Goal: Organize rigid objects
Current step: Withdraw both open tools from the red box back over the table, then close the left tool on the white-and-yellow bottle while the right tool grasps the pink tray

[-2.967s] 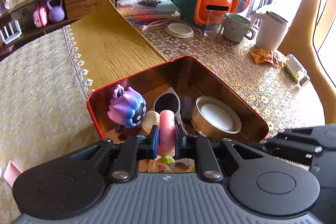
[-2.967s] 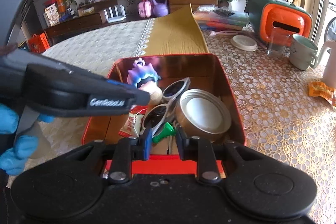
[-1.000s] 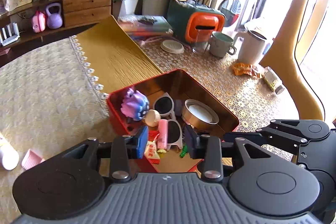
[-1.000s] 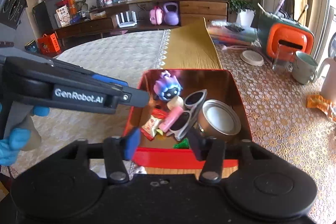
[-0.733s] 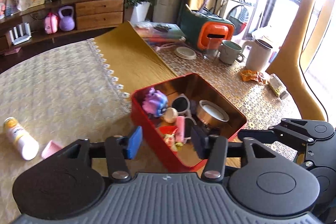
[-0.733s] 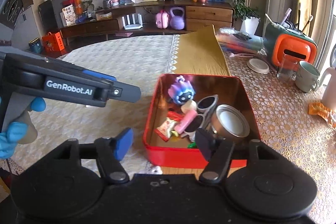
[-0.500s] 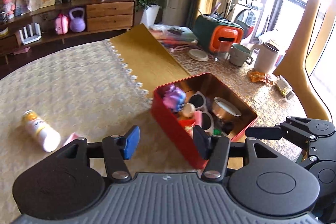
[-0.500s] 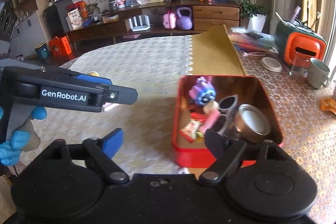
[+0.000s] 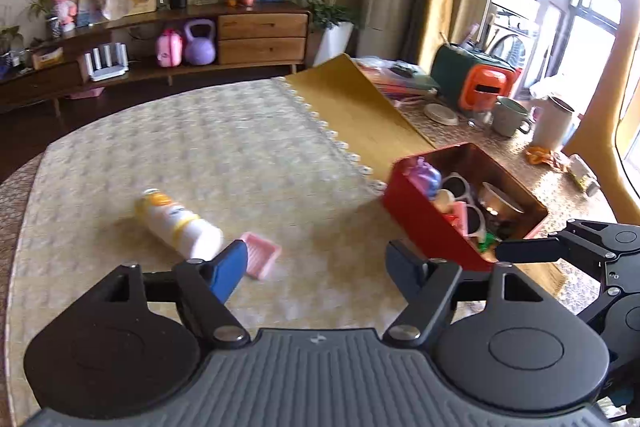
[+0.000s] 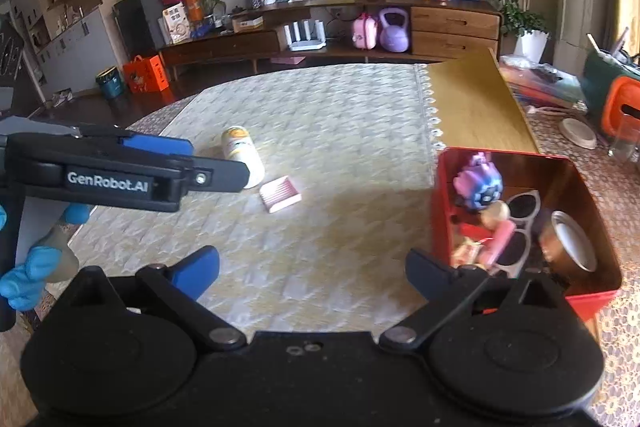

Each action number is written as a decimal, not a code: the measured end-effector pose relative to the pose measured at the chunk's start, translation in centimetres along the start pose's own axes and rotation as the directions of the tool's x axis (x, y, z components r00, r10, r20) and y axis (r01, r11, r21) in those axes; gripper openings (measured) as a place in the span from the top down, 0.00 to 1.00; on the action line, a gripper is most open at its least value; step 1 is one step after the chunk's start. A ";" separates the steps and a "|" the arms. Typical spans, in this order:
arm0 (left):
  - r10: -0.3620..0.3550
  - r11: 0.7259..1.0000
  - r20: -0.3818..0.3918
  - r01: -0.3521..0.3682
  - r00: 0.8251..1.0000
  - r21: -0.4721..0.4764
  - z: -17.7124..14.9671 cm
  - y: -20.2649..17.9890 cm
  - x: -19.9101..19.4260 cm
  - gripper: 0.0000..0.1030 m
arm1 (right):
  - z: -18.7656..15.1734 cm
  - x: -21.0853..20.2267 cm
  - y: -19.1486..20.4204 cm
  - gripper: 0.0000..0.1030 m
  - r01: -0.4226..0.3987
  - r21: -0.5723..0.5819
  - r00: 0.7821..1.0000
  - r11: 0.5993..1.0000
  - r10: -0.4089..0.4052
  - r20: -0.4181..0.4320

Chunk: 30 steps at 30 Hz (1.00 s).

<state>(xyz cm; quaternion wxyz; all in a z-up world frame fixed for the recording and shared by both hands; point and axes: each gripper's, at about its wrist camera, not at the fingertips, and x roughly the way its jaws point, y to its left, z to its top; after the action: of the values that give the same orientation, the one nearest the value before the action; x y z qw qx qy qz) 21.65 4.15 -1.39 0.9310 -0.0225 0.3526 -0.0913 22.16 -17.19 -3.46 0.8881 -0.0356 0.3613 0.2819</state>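
A red tin box (image 9: 432, 227) stands at the right on the cream cloth, holding a purple toy (image 10: 478, 185), white sunglasses (image 10: 520, 223), a round metal tin (image 10: 572, 247) and a pink tube (image 10: 498, 239). A white bottle with a yellow cap (image 9: 180, 223) lies on its side at the left, a small pink tray (image 9: 262, 255) just beside it. My left gripper (image 9: 318, 265) hovers near the pink tray, jaws opening, nothing between them. My right gripper (image 10: 312, 267) hangs left of the box over bare cloth, jaws opening wide and empty.
A folded yellow cloth (image 9: 360, 107) lies behind the box. An orange and green container (image 9: 480, 87), a mug (image 9: 512, 115) and a white jug (image 9: 554, 123) stand at the back right. A blue-gloved hand (image 10: 32, 275) holds the left gripper (image 10: 160, 163).
Both grippers have let their pieces go into the red box, drawn back and swung left. Their jaws have spread wider. The bottle and pink tray have come into view.
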 end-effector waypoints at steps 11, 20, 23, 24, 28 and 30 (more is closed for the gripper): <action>0.157 0.972 -0.011 -0.157 0.988 -0.175 -0.3 6.6 1.4 0.09 | 1.0 4.2 3.5 0.00 -0.031 -0.048 0.998 0.998 0.029 -0.052; 0.231 0.922 -0.092 -0.248 0.969 -0.297 0.4 10.1 5.6 0.09 | 1.8 7.9 4.5 0.00 -0.045 -0.124 0.995 0.991 0.034 -0.090; 0.267 0.908 -0.122 -0.292 0.956 -0.299 0.6 10.7 7.1 0.09 | 2.0 9.2 4.3 0.00 -0.050 -0.130 0.994 0.990 0.037 -0.105; 0.274 0.905 -0.129 -0.301 0.953 -0.300 0.7 10.9 7.6 0.09 | 2.1 9.7 4.2 0.00 -0.053 -0.130 0.993 0.990 0.038 -0.111; 0.291 0.880 -0.165 -0.331 0.942 -0.340 1.1 12.0 9.7 0.09 | 2.7 11.4 3.8 0.00 -0.064 -0.134 0.990 0.989 0.046 -0.135; 0.287 0.864 -0.185 -0.337 0.940 -0.373 1.2 12.6 10.8 0.09 | 3.1 12.2 3.6 0.00 -0.072 -0.146 0.989 0.987 0.052 -0.140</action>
<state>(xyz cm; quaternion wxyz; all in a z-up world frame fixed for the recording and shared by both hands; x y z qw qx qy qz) 32.33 14.50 -8.85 0.8854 -0.1490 0.4196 0.1333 29.32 -7.56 -8.74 0.8469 -0.1105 0.3997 0.3330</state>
